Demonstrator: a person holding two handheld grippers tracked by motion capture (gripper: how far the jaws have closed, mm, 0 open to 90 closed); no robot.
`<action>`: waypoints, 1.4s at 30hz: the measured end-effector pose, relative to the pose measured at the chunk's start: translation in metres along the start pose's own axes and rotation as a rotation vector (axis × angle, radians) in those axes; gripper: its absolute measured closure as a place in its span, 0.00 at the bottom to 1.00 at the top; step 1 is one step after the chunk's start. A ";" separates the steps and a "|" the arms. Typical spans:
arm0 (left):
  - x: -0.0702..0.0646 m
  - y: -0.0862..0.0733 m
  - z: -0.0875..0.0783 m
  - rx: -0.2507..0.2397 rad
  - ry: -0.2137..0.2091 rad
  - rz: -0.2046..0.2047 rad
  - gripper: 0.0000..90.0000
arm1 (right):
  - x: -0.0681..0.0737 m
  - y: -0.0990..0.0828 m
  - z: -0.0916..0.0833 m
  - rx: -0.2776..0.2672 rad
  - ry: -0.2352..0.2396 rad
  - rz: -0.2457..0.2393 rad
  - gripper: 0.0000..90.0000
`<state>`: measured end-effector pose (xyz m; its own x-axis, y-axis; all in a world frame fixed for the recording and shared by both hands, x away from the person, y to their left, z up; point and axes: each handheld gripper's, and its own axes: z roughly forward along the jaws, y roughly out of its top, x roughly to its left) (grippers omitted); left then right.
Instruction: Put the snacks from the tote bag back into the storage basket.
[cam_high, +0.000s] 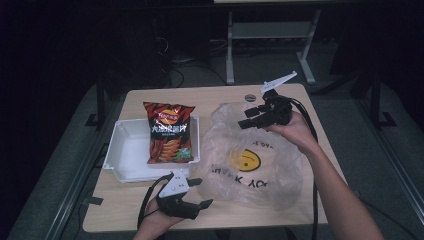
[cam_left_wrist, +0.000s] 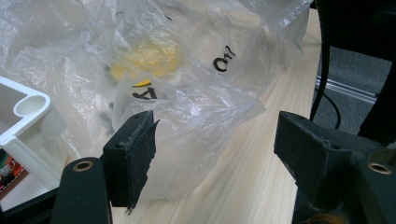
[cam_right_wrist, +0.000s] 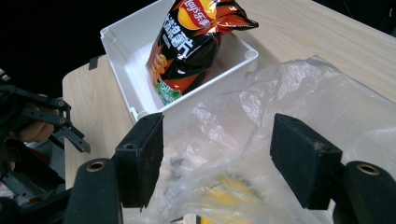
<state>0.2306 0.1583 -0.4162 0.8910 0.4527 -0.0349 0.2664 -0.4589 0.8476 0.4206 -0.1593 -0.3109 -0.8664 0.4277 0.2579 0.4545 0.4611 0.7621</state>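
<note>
A clear plastic bag (cam_high: 250, 160) with a yellow smiley face lies crumpled on the right half of the wooden table. A red and black chip bag (cam_high: 169, 132) lies in a white tray (cam_high: 127, 150) to its left. My left gripper (cam_high: 202, 192) is at the bag's near left corner, open. In the left gripper view, a fold of the plastic bag (cam_left_wrist: 187, 93) lies between the wide jaws of the left gripper (cam_left_wrist: 215, 140), unpinched. My right gripper (cam_high: 243, 119) hovers over the bag's far edge, open. In its own view, the right gripper (cam_right_wrist: 217, 154) frames the plastic bag (cam_right_wrist: 303, 93), the chip bag (cam_right_wrist: 191, 42) beyond.
A small dark round disc (cam_high: 250, 97) sits near the table's far edge. The white tray's corner (cam_left_wrist: 28, 112) is close to my left jaw. Black cables trail from both grippers. A white desk frame (cam_high: 230, 50) stands on the floor behind the table.
</note>
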 end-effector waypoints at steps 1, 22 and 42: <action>0.000 0.000 0.000 -0.001 0.001 0.001 0.32 | 0.000 -0.001 -0.001 0.001 0.000 0.001 0.38; 0.002 -0.001 -0.002 -0.005 0.010 -0.009 0.32 | -0.006 -0.035 -0.024 -0.010 -0.032 0.039 0.37; 0.005 -0.001 -0.003 -0.007 0.014 -0.029 0.32 | -0.013 -0.078 -0.053 -0.041 -0.063 0.090 0.36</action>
<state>0.2333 0.1631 -0.4158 0.8777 0.4765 -0.0517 0.2891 -0.4404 0.8500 0.3853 -0.2418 -0.3427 -0.8070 0.5144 0.2900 0.5202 0.3869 0.7613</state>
